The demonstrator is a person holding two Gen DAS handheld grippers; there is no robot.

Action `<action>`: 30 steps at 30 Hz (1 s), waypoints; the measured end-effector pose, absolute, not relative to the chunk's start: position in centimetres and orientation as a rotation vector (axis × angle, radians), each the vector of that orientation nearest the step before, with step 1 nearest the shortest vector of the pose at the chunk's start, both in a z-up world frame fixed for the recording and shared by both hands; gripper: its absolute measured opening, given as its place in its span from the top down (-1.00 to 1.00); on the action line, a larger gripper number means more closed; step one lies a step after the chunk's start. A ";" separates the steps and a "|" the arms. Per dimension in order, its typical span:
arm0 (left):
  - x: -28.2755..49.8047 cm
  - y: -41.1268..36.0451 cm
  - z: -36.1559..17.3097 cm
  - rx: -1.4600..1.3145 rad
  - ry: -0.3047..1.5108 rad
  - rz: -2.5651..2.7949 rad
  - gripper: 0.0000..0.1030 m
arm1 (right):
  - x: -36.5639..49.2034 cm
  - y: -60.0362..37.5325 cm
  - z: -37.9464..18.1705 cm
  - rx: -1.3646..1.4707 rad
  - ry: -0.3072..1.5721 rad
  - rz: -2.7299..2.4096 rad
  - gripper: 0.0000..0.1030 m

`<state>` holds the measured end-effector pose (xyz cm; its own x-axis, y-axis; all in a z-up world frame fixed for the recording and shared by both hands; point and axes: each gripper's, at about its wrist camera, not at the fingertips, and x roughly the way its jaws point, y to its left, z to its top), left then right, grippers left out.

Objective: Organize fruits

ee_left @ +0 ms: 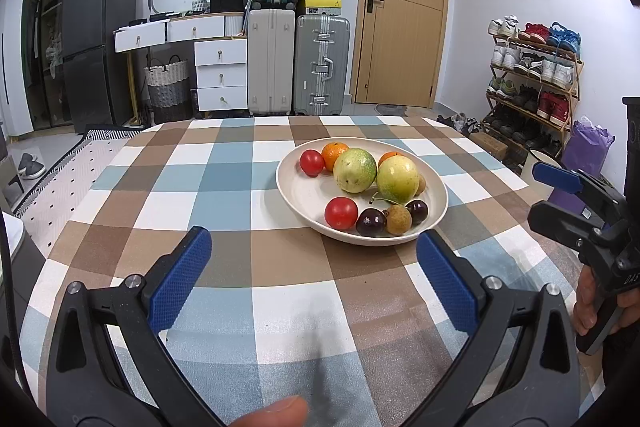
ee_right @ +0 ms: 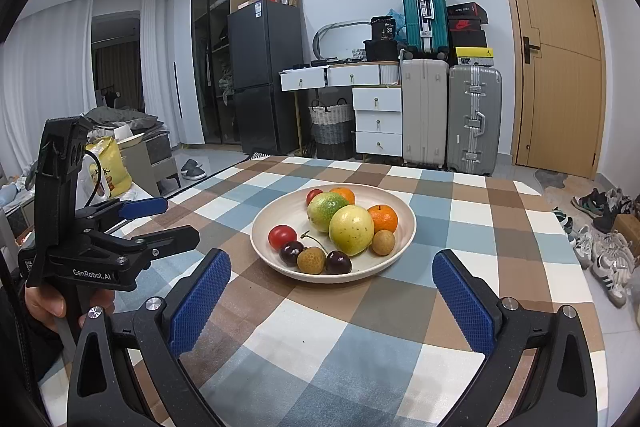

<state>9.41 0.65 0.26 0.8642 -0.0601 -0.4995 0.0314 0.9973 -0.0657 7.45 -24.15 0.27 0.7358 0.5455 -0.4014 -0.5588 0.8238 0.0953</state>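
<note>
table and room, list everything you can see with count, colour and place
plate: 1, cream, centre of table
tomatoes: 2, red, plate's left side
oranges: 2, orange, plate's back
large round fruits: 2, yellow-green, plate's middle
cherries: 2, dark, plate's front
longans: 2, tan, front and right
tablecloth: 1, checked blue, brown, white
suitcases: 3, teal, beige, silver, back wall
fridge: 1, black
door: 1, wood
shoe rack: 1, right wall
left gripper: open, blue pads
right gripper: open, blue pads

Second orange (ee_left: 389, 156) half-hidden behind fruit
</note>
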 end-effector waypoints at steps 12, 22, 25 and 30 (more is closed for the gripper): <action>9.4 0.6 0.2 -0.055 0.525 -0.049 -0.98 | 7.5 -24.1 0.2 -0.033 0.431 0.606 -0.99; 9.5 0.6 0.2 -0.059 0.524 -0.049 -0.98 | 7.6 -24.2 0.1 -0.025 0.439 0.606 -0.99; 9.4 0.6 0.3 -0.057 0.525 -0.049 -0.98 | 7.8 -24.4 -0.1 -0.019 0.446 0.606 -0.99; 9.5 0.5 0.2 -0.055 0.525 -0.052 -0.98 | 7.8 -24.5 -0.2 -0.022 0.449 0.607 -0.99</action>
